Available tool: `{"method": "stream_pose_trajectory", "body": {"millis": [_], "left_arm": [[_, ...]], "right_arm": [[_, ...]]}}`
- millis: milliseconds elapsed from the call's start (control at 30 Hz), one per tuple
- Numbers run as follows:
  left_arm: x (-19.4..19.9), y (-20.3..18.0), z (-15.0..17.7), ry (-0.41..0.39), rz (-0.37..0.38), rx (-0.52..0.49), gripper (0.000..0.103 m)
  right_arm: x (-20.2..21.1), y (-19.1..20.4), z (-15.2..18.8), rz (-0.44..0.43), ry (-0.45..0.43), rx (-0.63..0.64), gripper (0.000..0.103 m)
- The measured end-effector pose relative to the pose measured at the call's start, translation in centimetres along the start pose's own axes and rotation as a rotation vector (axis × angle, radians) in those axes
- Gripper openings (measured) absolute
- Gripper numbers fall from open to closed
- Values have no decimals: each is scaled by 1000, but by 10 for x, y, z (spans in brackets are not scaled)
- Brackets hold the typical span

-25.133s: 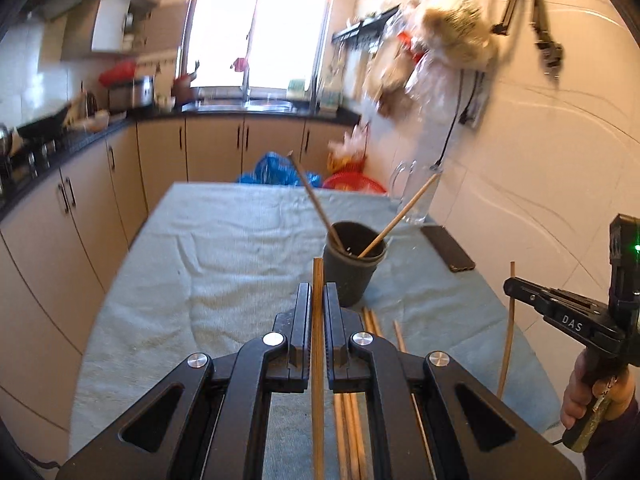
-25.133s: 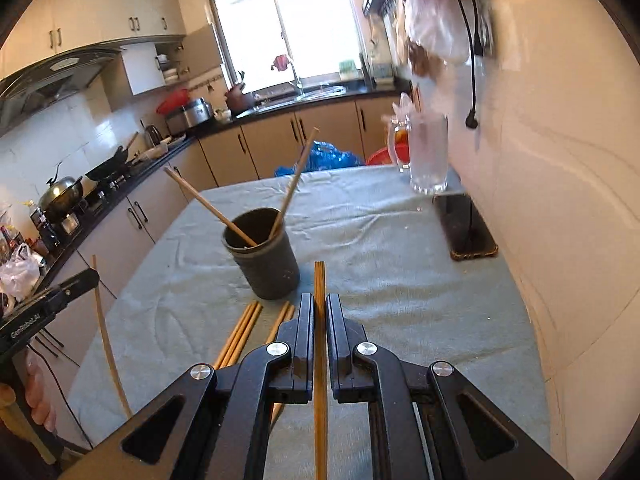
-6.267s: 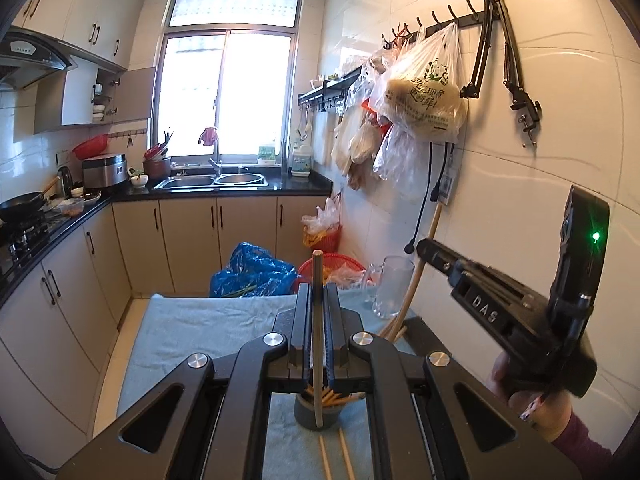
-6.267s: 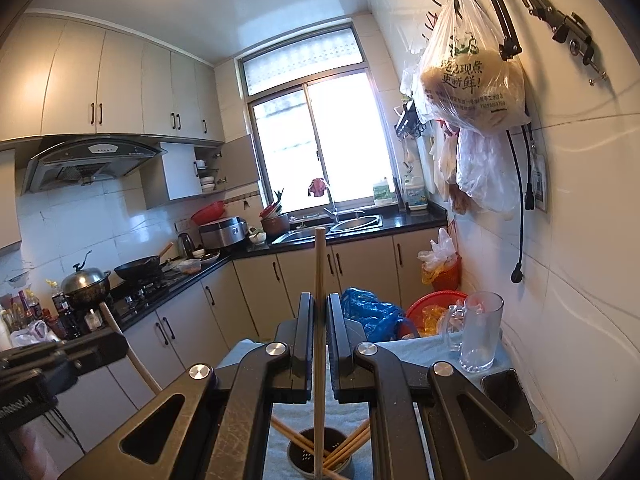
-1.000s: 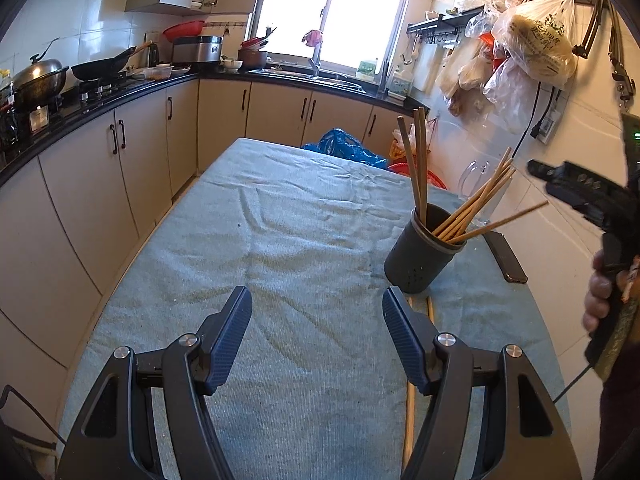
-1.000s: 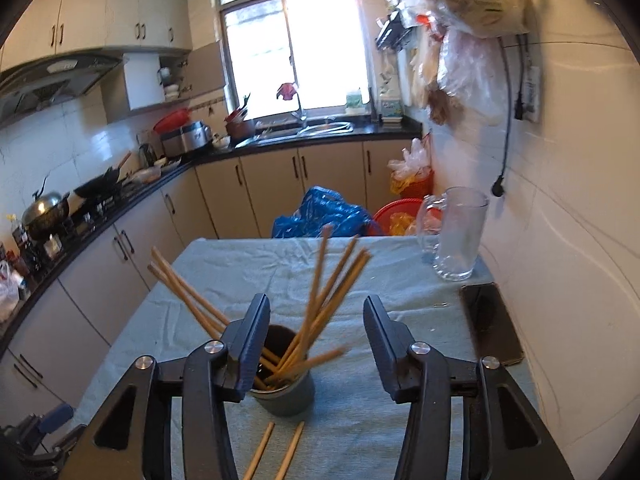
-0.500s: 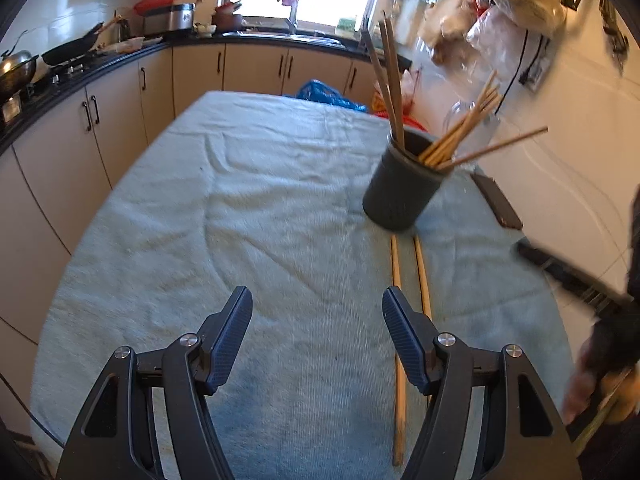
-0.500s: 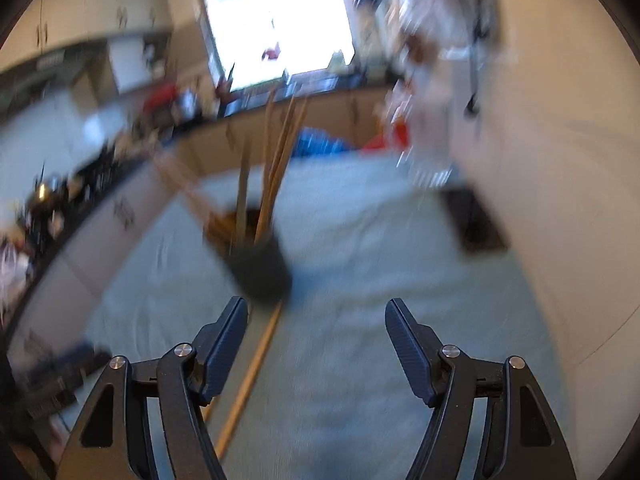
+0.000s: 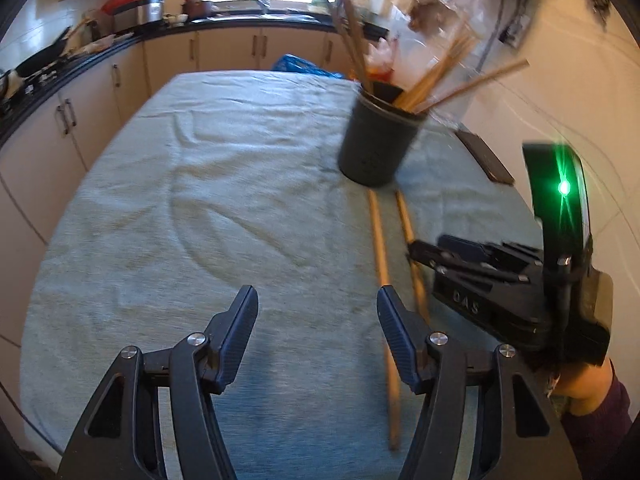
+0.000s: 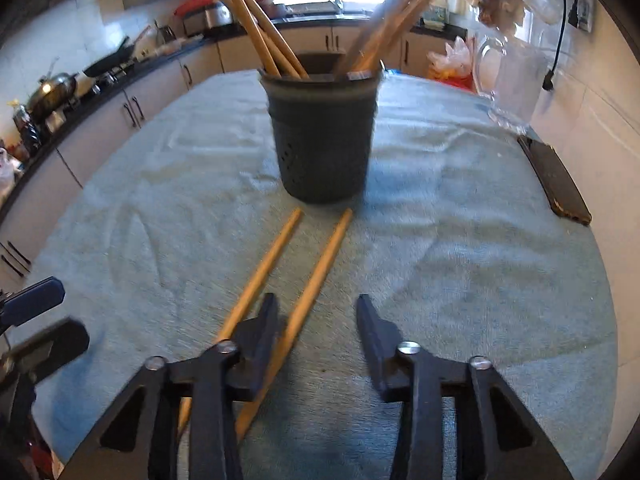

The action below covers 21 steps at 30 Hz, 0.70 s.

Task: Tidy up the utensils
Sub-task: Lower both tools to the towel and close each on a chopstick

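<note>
A dark grey utensil holder [image 9: 374, 146] [image 10: 323, 136] stands on the blue-grey table cloth [image 9: 224, 184] with several wooden chopsticks [image 10: 256, 28] upright in it. Two loose chopsticks lie on the cloth in front of it: one on the left [image 9: 382, 276] [image 10: 262, 268], one on the right [image 9: 408, 224] [image 10: 316, 276]. My left gripper [image 9: 316, 312] is open and empty, low over the cloth, left of the loose pair. My right gripper [image 10: 316, 320] is open and empty, low over the near ends of the pair; it also shows in the left wrist view [image 9: 424, 256].
A dark phone [image 10: 554, 178] lies by the right table edge near the wall. A glass pitcher [image 10: 514, 80] stands at the back right. Kitchen cabinets and a counter [image 9: 100, 76] run along the left and far sides.
Both grippers have dropped lower and closer to the two loose chopsticks. The right gripper has come in over their near ends. Both stay open.
</note>
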<state>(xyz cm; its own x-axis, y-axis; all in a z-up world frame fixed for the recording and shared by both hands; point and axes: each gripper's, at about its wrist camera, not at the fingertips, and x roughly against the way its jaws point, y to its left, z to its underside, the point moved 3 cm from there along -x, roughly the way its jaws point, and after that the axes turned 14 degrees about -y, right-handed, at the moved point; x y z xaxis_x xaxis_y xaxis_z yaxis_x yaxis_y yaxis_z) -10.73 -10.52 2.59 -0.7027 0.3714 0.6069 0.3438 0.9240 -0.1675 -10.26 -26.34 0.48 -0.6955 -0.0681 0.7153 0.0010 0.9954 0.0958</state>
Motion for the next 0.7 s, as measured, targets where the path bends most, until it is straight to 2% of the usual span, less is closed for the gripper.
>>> {"method": "stream_pose_trajectory", "body": {"millis": [33,133,300,333,367,400,433,467,533,633,700], "left_arm": [[-4,-4,2,11,10,-8,61],[-18,-16,6,48,37,-33,61],[-36,-36,11,85,73,-75,61],[-40,-38,12,94,79,-79,57],[-45,-40,13,106,80,-80,45],[-48,-40,14,116,77,-80,38],[-55,-40,17,144,70,-76,20],[-57,-38,18,149,63,-67,11],[-57,-32,18,145,52,-38,7],[-55,-18,17,172,66,57,7],[-50,-9,18,177,50,94,7]], "right_arm": [[2,-6,1,3,1,-16,35],[1,-22,8,64,35,-15,19],[16,-49,17,84,35,-55,18],[18,-52,18,78,33,-70,18],[20,-54,18,60,29,-90,18],[21,-56,18,28,26,-114,18],[22,-56,17,12,26,-127,20],[22,-55,17,-4,23,-140,23],[21,-50,14,-31,17,-150,29],[18,-35,9,-59,12,-133,33],[15,-23,6,-71,11,-115,35]]}}
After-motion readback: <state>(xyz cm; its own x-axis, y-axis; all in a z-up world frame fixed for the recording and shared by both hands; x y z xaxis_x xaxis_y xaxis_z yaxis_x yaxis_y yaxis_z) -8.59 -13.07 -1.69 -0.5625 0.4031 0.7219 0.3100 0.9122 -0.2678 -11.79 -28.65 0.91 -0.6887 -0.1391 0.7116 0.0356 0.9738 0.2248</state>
